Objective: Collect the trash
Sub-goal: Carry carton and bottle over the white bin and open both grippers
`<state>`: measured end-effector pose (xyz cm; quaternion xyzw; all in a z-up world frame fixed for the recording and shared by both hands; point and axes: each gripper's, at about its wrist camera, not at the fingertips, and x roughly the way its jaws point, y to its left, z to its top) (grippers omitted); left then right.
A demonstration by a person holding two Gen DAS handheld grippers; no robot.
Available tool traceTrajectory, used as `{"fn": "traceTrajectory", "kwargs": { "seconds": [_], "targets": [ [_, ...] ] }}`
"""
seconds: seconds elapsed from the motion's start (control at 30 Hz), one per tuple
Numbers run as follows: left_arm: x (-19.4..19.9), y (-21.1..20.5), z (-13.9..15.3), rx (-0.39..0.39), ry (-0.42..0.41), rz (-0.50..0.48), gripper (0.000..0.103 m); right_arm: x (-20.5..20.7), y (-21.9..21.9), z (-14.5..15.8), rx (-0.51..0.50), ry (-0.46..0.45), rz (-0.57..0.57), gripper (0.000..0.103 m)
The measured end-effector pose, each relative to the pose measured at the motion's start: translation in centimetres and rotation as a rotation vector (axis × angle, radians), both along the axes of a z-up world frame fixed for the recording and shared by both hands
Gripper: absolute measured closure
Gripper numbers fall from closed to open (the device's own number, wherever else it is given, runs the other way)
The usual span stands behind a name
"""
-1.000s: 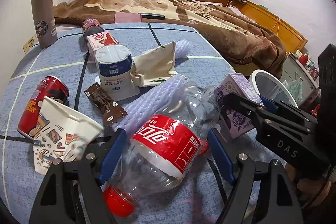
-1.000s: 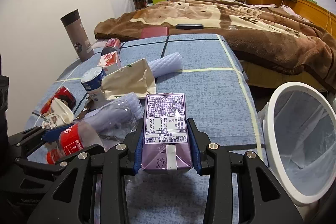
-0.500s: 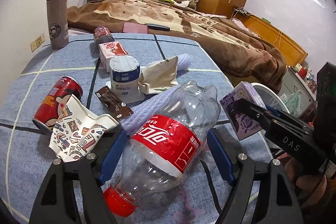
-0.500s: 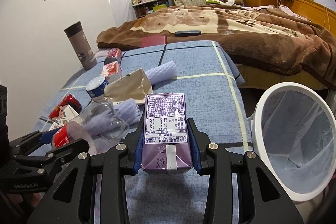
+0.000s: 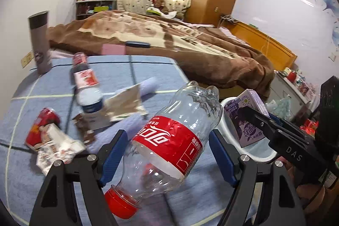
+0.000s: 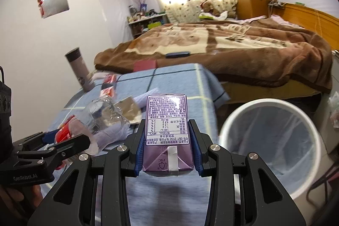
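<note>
My left gripper (image 5: pixel 167 154) is shut on an empty clear cola bottle (image 5: pixel 169 141) with a red label and red cap, held above the blue table (image 5: pixel 118 69). My right gripper (image 6: pixel 167 147) is shut on a purple drink carton (image 6: pixel 167 124), held in the air at the table's right edge. The carton (image 5: pixel 245 118) also shows in the left wrist view, over the white bin (image 5: pixel 256 154). The white bin with a clear liner (image 6: pixel 269 141) stands on the floor right of the table. The bottle (image 6: pixel 93 120) shows left of the carton.
On the table lie a red can (image 5: pixel 44 124), a crumpled paper cup (image 5: pixel 57 145), a brown wrapper (image 5: pixel 84 128), a white-and-blue tub (image 5: pixel 91 107), a paper bag (image 5: pixel 125 105), a red carton (image 5: pixel 84 77) and a grey tumbler (image 5: pixel 40 43). A bed with a brown blanket (image 6: pixel 233 43) lies behind.
Both grippers have risen and moved right toward the bin, each still holding its item. The carton now hangs nearer the bin's rim.
</note>
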<state>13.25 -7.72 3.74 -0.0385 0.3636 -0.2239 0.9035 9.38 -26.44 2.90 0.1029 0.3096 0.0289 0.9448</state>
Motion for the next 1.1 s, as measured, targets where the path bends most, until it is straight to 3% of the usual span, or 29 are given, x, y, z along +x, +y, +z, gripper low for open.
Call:
{"fn": "traceTrajectory", "kwargs": {
  "seconds": [0.33, 0.63, 0.97, 1.1],
  "targets": [
    [1.0, -9.0, -0.1, -0.02, 0.017, -0.128, 0.022, -1.5, -5.5, 0.5, -0.048, -0.01, -0.14, 0.065],
    [2.1, -16.4, -2.2, -0.003, 0.09, -0.228, 0.022, -1.4, -10.3, -1.5, -0.077, 0.057, -0.227, 0.065],
    [3.4, -20.0, -4.4, 0.054, 0.149, -0.252, 0.022, -0.3, -13.5, -4.2, -0.101, 0.181, -0.269, 0.065],
    [4.1, -20.3, -5.1, 0.032, 0.205, -0.261, 0.022, -0.2, -13.9, -4.9, -0.111, 0.211, -0.265, 0.064]
  ]
}}
